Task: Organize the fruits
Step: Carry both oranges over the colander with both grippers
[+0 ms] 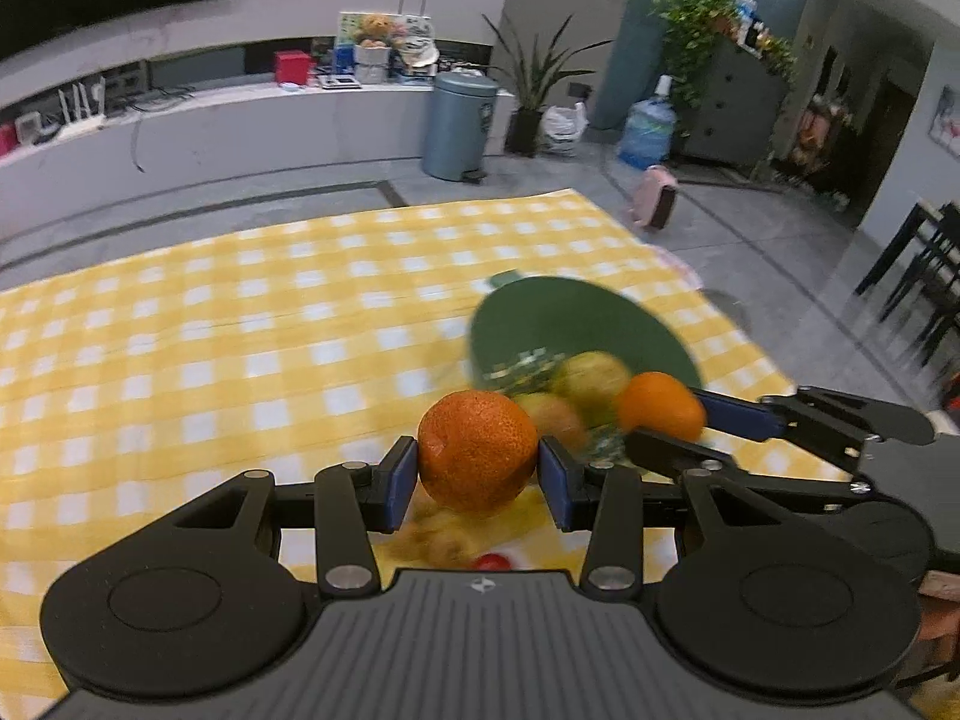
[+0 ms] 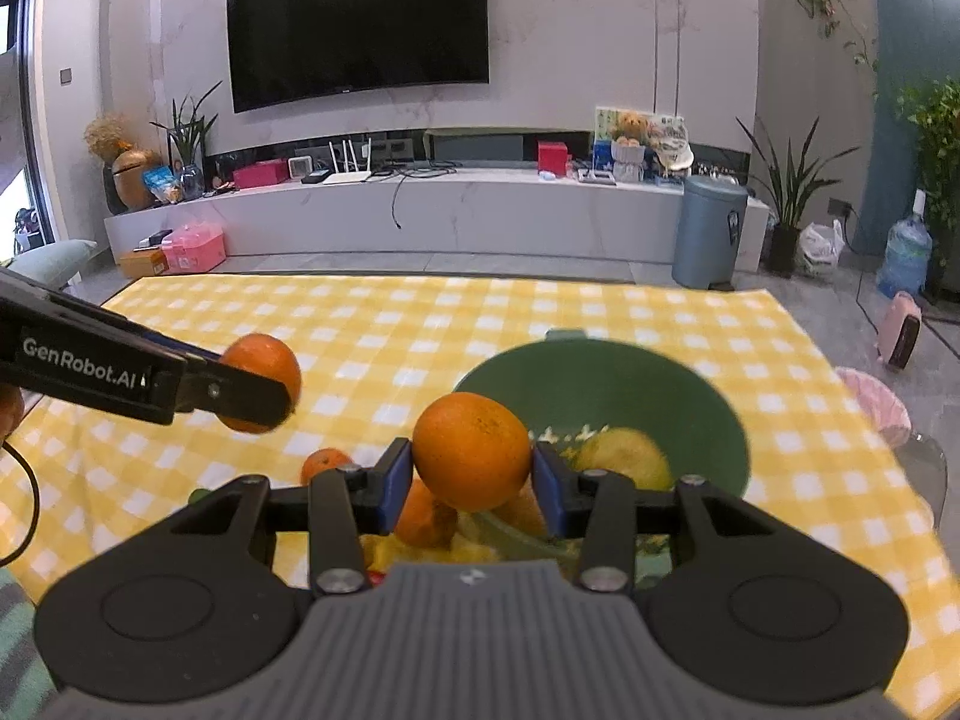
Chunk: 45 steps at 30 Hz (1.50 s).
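My left gripper is shut on an orange mandarin, held above the yellow checked cloth. My right gripper is shut on a second orange; in the left wrist view this orange and the gripper show at right. A green bowl on the cloth holds a yellow-green fruit; it lies just beyond and right of the right gripper. The bowl shows in the left wrist view too. The left gripper with its mandarin shows at left in the right wrist view.
More oranges and other fruit lie on the cloth below the grippers. A blue-grey bin, potted plants, a water jug and a pink object stand on the floor beyond. A TV bench lines the wall.
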Tool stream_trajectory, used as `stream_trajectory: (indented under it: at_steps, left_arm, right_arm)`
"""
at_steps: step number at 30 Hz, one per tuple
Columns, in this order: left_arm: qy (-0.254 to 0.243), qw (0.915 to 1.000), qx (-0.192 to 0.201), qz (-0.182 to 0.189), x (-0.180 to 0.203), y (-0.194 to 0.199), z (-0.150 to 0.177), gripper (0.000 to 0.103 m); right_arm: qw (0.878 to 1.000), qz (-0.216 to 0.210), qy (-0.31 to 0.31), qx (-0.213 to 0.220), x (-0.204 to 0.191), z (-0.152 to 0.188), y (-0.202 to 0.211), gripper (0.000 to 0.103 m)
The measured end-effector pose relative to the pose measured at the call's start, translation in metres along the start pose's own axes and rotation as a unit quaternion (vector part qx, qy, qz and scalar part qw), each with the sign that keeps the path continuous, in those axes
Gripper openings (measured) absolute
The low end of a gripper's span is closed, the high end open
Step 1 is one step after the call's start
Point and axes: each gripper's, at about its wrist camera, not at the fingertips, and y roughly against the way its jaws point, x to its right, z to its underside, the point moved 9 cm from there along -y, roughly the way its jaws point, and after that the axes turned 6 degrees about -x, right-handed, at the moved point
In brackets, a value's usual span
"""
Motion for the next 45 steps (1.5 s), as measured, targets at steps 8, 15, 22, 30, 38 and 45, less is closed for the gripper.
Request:
stream_trajectory:
  at_steps: [8,15,22,30,38,45]
  left_arm:
    - [0.0,0.9995,-0.016,0.026,0.027,-0.024,-0.009,0.049]
    - [-0.003,0.9981,-0.044,0.042,0.032,-0.05,-0.003,0.049]
    - [-0.011,0.9959,-0.069,0.057,0.044,-0.07,-0.013,0.049]
    - [0.024,0.9903,-0.102,0.09,0.051,-0.099,-0.023,0.049]
    - [0.044,0.9812,-0.148,0.116,0.06,-0.123,-0.016,0.049]
    - [0.083,0.9722,-0.181,0.122,0.058,-0.141,-0.01,0.049]
  right_arm:
    - [0.999,0.018,0.026,-0.011,0.032,-0.007,0.0,0.041]
    - [0.998,0.028,0.043,-0.035,0.056,-0.002,-0.013,0.041]
    - [0.996,-0.006,0.032,-0.087,0.075,0.001,-0.041,0.041]
    - [0.987,-0.043,0.03,-0.149,0.084,0.007,-0.071,0.041]
    - [0.973,-0.068,0.081,-0.206,0.084,0.011,-0.091,0.041]
    - [0.957,-0.085,0.121,-0.251,0.086,0.02,-0.101,0.041]
